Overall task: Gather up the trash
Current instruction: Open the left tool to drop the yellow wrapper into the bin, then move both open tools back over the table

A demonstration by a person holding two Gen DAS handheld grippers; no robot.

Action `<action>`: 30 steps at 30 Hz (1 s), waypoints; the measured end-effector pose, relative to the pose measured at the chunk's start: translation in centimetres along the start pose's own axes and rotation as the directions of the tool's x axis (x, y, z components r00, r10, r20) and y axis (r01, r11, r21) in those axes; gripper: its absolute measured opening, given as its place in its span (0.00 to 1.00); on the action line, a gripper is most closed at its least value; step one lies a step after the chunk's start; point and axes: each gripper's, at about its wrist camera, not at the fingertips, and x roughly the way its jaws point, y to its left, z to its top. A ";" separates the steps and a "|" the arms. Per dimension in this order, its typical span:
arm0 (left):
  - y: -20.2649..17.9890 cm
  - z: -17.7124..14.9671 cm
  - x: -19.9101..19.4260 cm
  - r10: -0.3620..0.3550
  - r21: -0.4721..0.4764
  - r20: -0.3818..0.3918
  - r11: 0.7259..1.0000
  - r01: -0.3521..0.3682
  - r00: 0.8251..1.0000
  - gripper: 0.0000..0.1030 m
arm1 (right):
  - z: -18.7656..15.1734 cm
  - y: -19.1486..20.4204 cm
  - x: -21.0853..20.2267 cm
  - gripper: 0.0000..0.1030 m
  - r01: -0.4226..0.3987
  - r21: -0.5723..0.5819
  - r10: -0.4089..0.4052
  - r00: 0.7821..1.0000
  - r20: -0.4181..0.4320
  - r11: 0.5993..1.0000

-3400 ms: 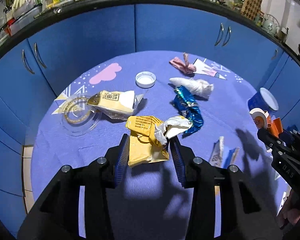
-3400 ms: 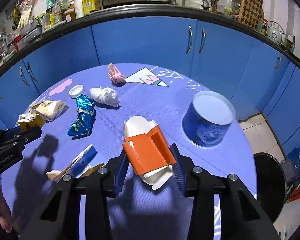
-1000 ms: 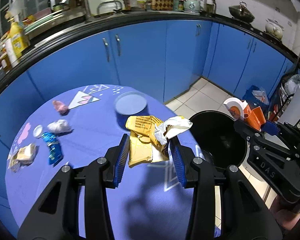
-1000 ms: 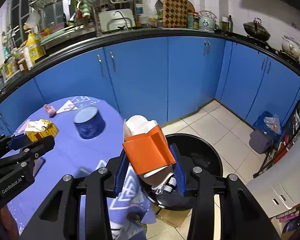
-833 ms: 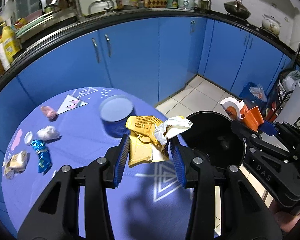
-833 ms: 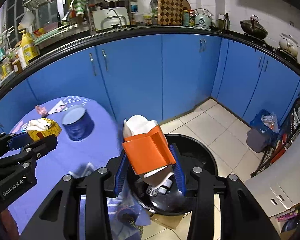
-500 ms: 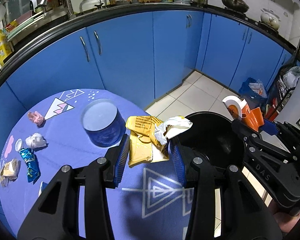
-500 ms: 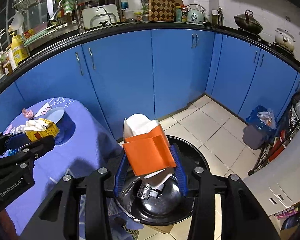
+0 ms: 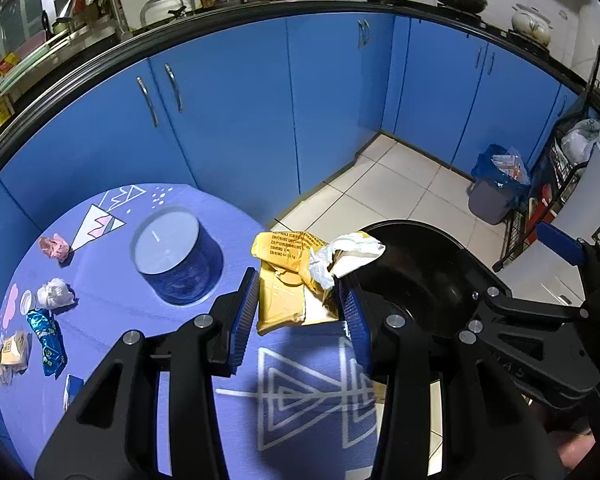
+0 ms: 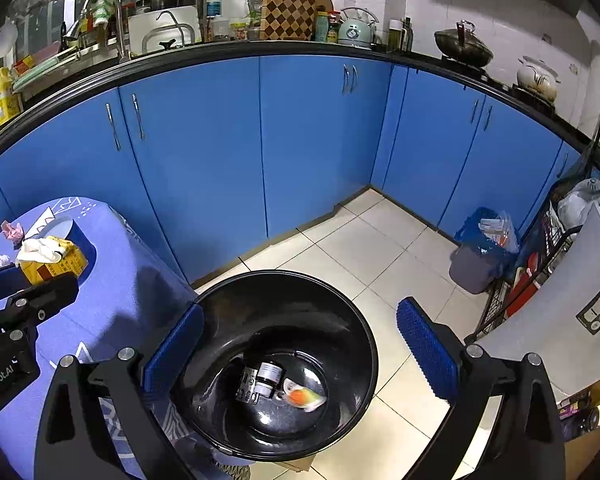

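Observation:
My left gripper (image 9: 300, 300) is shut on a yellow wrapper (image 9: 288, 280) with a crumpled white paper, held over the table's right edge beside the black trash bin (image 9: 412, 276). My right gripper (image 10: 300, 344) is open and empty, right above the black trash bin (image 10: 340, 320). The orange and white package (image 10: 302, 398) lies blurred at the bottom of the bin, next to a small dark item (image 10: 260, 380). The left gripper with its wrapper (image 10: 52, 260) also shows at the left of the right wrist view.
On the purple table (image 9: 120, 360) stand a blue round tin (image 9: 176, 256) and lie a pink wad (image 9: 54, 246), a white wad (image 9: 54, 294), a blue wrapper (image 9: 48, 344) and other scraps. Blue cabinets (image 10: 300, 140) stand behind. A small blue-lined bin (image 10: 484, 248) stands on the tiled floor.
My right gripper has opened and the orange and white package has dropped into the black bin. My left gripper has swung further right toward the bin, still holding the yellow wrapper.

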 end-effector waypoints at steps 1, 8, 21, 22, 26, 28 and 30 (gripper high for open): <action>-0.2 0.1 0.1 -0.004 0.003 -0.001 1.000 0.004 1.000 0.42 | -0.1 -0.1 0.0 0.92 0.003 0.000 -0.003 1.000 0.000 1.000; -1.8 0.8 0.6 -0.028 0.021 -0.003 0.999 0.028 1.000 0.43 | -0.2 -0.9 0.1 0.92 0.019 -0.002 -0.019 1.000 0.003 1.000; -1.7 1.1 0.5 -0.006 0.015 0.044 1.000 0.006 0.999 0.94 | -0.4 -1.0 0.4 0.92 0.011 0.008 -0.011 1.000 -0.007 1.000; -1.5 1.0 0.5 -0.007 0.010 0.041 1.000 0.007 0.999 0.94 | -0.4 -1.0 0.3 0.92 0.009 0.007 -0.009 1.000 -0.007 1.000; -0.3 0.6 0.0 0.001 -0.010 0.037 1.000 -0.001 0.999 0.94 | -0.1 -0.1 -0.3 0.92 0.004 -0.006 -0.004 1.000 -0.004 1.000; 0.5 0.4 -0.5 0.008 -0.024 0.040 1.000 -0.007 0.999 0.94 | 0.0 0.5 -0.8 0.92 -0.001 -0.016 0.001 1.000 0.002 1.000; 1.4 0.1 -1.1 0.011 -0.042 0.045 0.999 -0.009 0.999 0.94 | 0.2 1.5 -1.5 0.92 -0.004 -0.032 0.004 1.000 0.011 0.999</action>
